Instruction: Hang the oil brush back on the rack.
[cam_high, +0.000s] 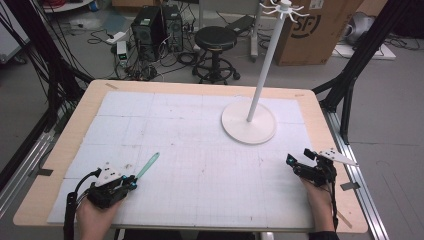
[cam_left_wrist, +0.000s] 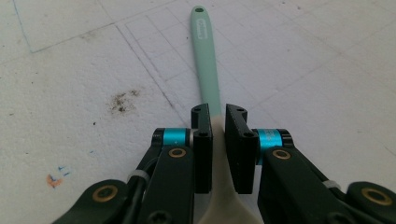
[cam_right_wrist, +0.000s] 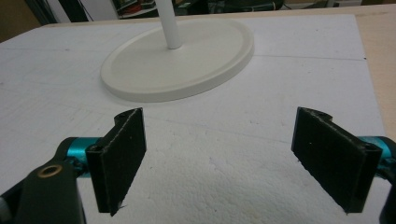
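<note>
A mint-green utensil (cam_high: 148, 165) with a cream lower part lies on the white mat, its handle pointing up and right. My left gripper (cam_high: 131, 180) is shut on it near the front left; in the left gripper view the jaws pinch the utensil (cam_left_wrist: 207, 74) where green meets cream, left gripper (cam_left_wrist: 218, 126). My right gripper (cam_high: 299, 160) stands open at the front right with nothing between its jaws, right gripper (cam_right_wrist: 233, 154). A white stand with a round base (cam_high: 248, 124) and a tall pole (cam_high: 264, 70) rises at the back right; its base (cam_right_wrist: 177, 60) lies just ahead of the right gripper.
A white gridded mat (cam_high: 200, 150) covers the wooden table (cam_high: 65, 145). Hooks (cam_high: 281, 7) crown the pole. Beyond the table are a black stool (cam_high: 215, 40), computer towers (cam_high: 155, 30), cables and a cardboard box (cam_high: 312, 30). A dark stain (cam_left_wrist: 122, 100) marks the mat.
</note>
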